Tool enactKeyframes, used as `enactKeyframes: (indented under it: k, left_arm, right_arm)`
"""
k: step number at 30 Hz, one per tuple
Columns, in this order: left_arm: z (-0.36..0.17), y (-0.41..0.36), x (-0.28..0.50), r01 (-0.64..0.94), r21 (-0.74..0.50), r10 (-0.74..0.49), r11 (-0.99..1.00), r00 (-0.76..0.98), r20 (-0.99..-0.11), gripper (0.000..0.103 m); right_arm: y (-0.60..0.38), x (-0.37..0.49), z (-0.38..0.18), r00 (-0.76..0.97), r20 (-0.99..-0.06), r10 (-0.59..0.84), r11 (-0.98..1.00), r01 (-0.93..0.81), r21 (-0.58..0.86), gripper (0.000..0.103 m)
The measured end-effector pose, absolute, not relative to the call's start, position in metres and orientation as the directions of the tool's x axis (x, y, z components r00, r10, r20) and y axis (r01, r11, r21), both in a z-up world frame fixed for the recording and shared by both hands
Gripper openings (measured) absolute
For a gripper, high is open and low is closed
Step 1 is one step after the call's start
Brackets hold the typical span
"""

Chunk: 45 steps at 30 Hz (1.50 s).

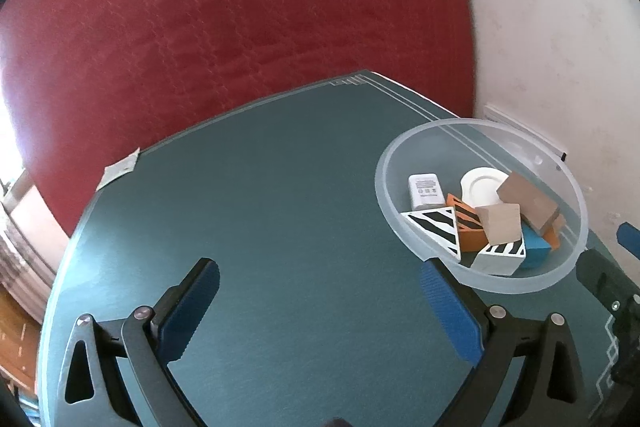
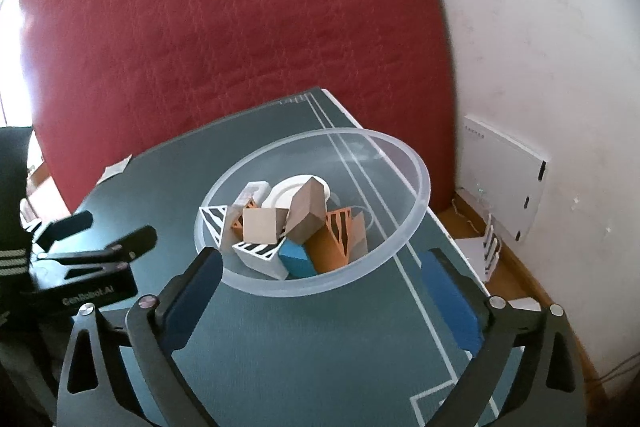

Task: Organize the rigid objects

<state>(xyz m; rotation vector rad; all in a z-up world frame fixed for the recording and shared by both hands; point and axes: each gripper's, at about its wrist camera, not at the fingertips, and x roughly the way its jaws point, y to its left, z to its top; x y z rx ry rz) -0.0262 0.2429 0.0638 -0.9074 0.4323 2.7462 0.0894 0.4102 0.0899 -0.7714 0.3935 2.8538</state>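
A clear plastic bowl [image 1: 568, 183] stands on the dark green table at the right; it also shows in the right wrist view [image 2: 404, 227]. Inside lie several wooden blocks: a beige cube [image 1: 502, 225], a brown block [image 2: 306, 213], striped white blocks [image 1: 438, 227], orange striped blocks [image 2: 340, 233], a blue block [image 2: 296, 259], plus a white round lid [image 1: 482, 185] and a small white device [image 1: 426, 189]. My left gripper [image 1: 320, 269] is open and empty, left of the bowl. My right gripper [image 2: 324, 259] is open and empty, just before the bowl's near rim.
A red padded surface [image 1: 240, 7] rises behind the green table [image 1: 280, 187]. A white wall [image 2: 540, 27] and a white flat box [image 2: 504, 179] stand at the right. The left gripper's body [image 2: 92, 251] shows at the left of the right wrist view.
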Motion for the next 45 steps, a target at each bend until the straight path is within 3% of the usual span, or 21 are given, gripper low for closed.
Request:
enactKeyframes:
  k: [22,45]
  left_arm:
    - [0.068,0.249,0.000,-0.267,0.342,0.057,-0.901,-0.854,-0.517,0.102]
    - [0.063,0.258,0.002,-0.273,0.366,0.052,-0.890,-0.856,-0.514,0.102]
  right_arm:
    - [0.396,0.088,0.089,-0.842,-0.516,0.161,-0.968,-0.236,0.082,0.103]
    - [0.392,0.096,0.092,-0.827,-0.530,0.186,-0.969,-0.242,0.038,0.103]
